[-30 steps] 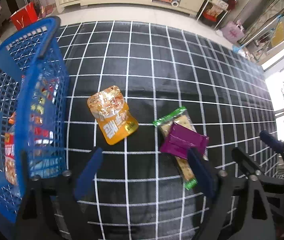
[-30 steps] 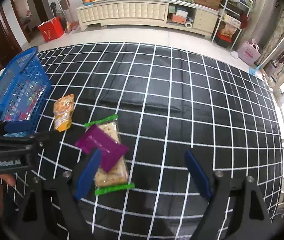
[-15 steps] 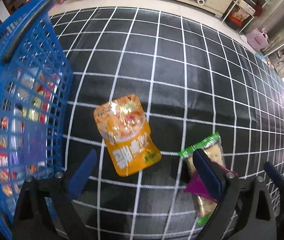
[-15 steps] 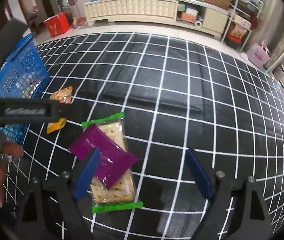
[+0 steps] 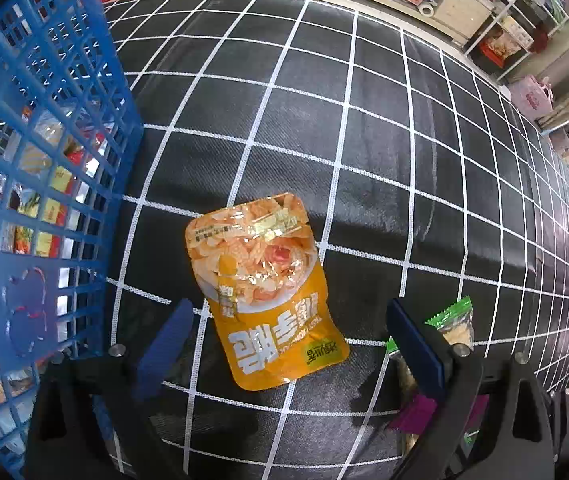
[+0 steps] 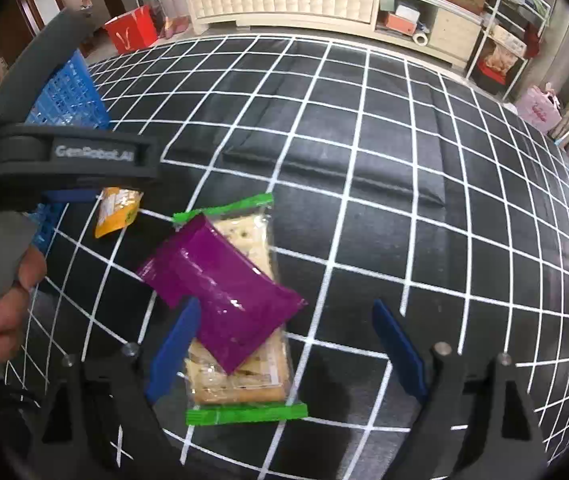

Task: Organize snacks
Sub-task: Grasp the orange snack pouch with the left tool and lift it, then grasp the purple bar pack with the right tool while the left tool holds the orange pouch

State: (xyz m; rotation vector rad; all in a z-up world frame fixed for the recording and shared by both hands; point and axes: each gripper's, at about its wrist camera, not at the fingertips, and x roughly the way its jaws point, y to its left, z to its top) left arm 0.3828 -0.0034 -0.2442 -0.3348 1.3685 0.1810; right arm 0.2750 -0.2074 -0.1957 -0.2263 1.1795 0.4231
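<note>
Blocking most of the orange pouch [image 6: 118,210] and part of the blue basket [image 6: 69,98] in the right wrist view. Hiding much of the cracker pack [image 5: 454,326] and purple packet [image 5: 412,416] behind a finger [image 5: 414,346]; blurring basket contents behind mesh.

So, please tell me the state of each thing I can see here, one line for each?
Left claw: open, over the orange pouch.
Right claw: open, empty.
Orange pouch: sealed, flat on the mat.
Purple packet: sealed, lying across the cracker pack.
Cracker pack: sealed, flat.
Blue basket: holds snacks already.
</note>
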